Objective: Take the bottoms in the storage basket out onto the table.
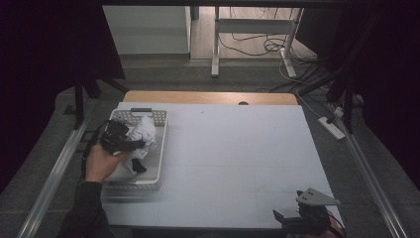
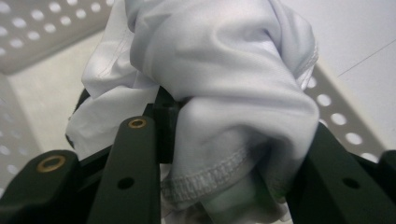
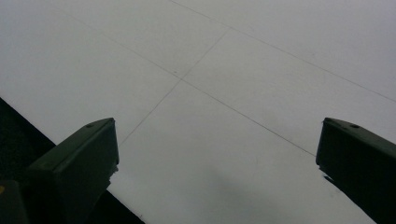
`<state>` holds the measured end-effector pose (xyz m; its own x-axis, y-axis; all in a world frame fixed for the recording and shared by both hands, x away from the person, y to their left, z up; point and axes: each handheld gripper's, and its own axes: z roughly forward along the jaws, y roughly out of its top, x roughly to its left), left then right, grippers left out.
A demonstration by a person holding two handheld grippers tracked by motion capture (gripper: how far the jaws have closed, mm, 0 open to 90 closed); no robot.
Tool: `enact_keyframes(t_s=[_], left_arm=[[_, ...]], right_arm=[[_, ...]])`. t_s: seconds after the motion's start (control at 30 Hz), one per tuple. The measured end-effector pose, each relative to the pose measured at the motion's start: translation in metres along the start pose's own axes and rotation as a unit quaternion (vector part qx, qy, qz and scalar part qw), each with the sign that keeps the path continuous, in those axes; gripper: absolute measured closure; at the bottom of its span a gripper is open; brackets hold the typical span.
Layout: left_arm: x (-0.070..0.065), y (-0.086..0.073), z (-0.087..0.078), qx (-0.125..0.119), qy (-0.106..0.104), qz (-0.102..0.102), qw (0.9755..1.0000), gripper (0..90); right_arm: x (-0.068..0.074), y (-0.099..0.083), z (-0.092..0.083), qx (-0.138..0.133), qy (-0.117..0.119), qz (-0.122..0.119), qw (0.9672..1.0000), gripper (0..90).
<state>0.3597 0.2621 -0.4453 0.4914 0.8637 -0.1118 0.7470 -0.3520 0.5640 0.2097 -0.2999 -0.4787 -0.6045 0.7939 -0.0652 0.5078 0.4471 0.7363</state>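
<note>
A crumpled white cloth [image 1: 143, 133] hangs over a white perforated basket [image 1: 154, 168] at the table's left side. My left gripper [image 1: 132, 145] is shut on that cloth, held by a hand over the basket. In the left gripper view the white cloth [image 2: 224, 93] bulges between the two black jaws, its stitched hem low in the frame. A dark item [image 1: 138, 166] lies in the basket under the cloth. My right gripper [image 1: 286, 218] rests at the table's near right edge, its jaws wide apart over bare table [image 3: 224, 84] with nothing between them.
The basket wall [image 2: 28, 32] with round holes rises behind the cloth. The white table surface [image 1: 237, 153] spreads between the two grippers. Beyond the far wooden edge [image 1: 208, 97] are desk legs and cables on the floor. Metal rails run along both sides.
</note>
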Motion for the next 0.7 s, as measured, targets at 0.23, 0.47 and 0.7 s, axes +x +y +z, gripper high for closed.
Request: enact_keyframes(t_s=[0.23, 0.47, 0.7], left_arm=[[-0.008, 0.006, -0.016, -0.017, -0.004, 0.011, 0.9998, 60.6], [-0.015, 0.013, -0.025, -0.019, -0.011, 0.023, 0.9995, 60.6], [-0.024, 0.021, -0.032, -0.022, -0.007, 0.04, 0.9989, 60.6]], right_arm=[[0.0, 0.0, 0.0, 0.0, 0.0, 0.0, 1.0, 0.0], [0.0, 0.0, 0.0, 0.001, -0.001, 0.002, 1.0, 0.0], [-0.001, 0.0, 0.0, 0.002, -0.001, 0.004, 1.0, 0.0]])
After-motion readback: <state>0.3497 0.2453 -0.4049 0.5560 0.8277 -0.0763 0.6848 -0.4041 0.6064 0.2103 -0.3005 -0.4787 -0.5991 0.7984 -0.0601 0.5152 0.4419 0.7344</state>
